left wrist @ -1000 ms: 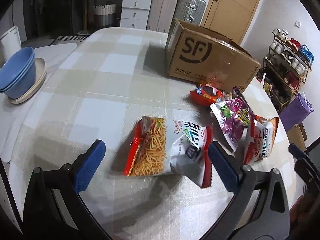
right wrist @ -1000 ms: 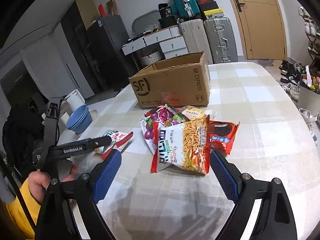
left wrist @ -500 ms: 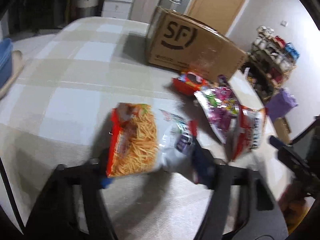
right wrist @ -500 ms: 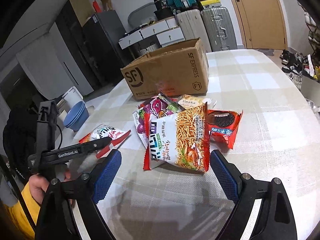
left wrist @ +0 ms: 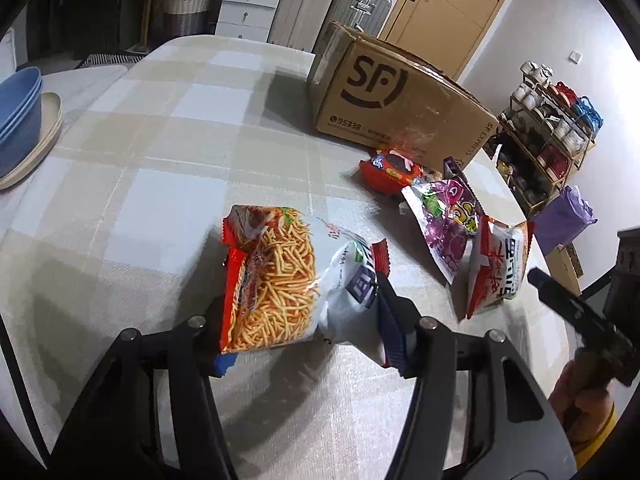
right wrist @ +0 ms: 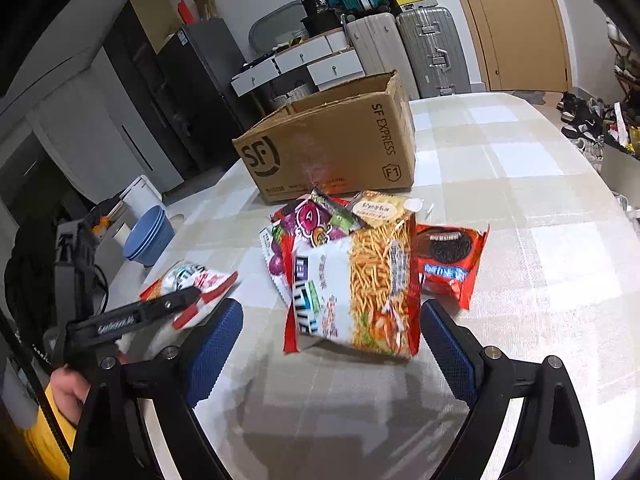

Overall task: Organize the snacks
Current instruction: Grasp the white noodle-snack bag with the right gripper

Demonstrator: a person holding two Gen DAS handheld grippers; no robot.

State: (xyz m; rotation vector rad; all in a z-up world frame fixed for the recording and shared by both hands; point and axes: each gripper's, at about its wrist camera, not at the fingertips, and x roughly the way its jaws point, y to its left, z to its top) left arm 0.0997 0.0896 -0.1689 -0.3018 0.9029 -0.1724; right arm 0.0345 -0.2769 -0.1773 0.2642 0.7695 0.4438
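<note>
A fries snack bag (left wrist: 276,276), red and white, sits crumpled between the fingers of my left gripper (left wrist: 308,336). The jaws are closing and the blue pads press on both its sides. The right wrist view shows that same left gripper (right wrist: 160,308) at the left, holding its bag (right wrist: 188,280). My right gripper (right wrist: 332,344) stands open just in front of a second fries bag (right wrist: 356,288), with nothing between its pads (right wrist: 216,344). Behind that bag lie a purple candy bag (right wrist: 308,220), a yellow packet (right wrist: 380,208) and a red cookie pack (right wrist: 448,256). Behind them stands an open SF cardboard box (right wrist: 332,152).
The checked tablecloth (left wrist: 160,160) covers the table. Stacked blue bowls (left wrist: 16,116) on a plate sit off its left edge. A red packet (left wrist: 392,170) lies by the box (left wrist: 400,100). A shoe rack (left wrist: 552,120) stands to the right, with suitcases and drawers behind.
My left jaws went from wide open to closed on the fries bag, which is now squeezed and crumpled. The right gripper edged closer to the second fries bag and stayed open.
</note>
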